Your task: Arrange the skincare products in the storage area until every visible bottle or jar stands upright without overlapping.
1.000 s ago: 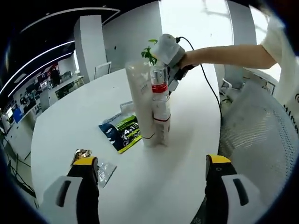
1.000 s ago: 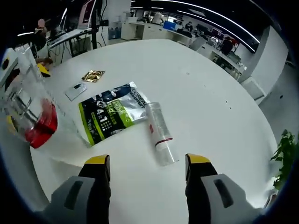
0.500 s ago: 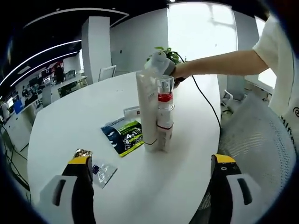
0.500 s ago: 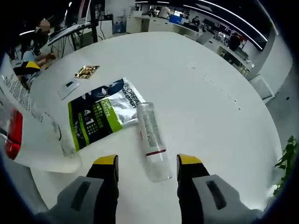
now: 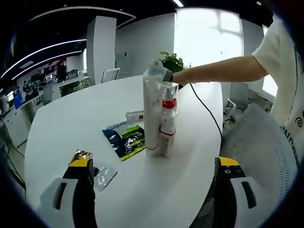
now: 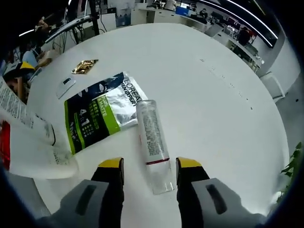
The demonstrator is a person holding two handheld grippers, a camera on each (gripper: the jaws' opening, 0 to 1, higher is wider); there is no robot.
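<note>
Jaws of right gripper (image 6: 145,166) open astride lying clear bottle (image 6: 153,138); left gripper (image 5: 154,164) open, empty.

Open-plan office: round white table (image 5: 71,128), mesh chair (image 5: 256,142), distant desks (image 6: 156,9).

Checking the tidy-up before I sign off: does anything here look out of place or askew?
Yes. A clear bottle lies flat on the white table beside the green sachet, between the open right gripper fingers, while the white tube and red-banded bottle already stand upright.
</note>
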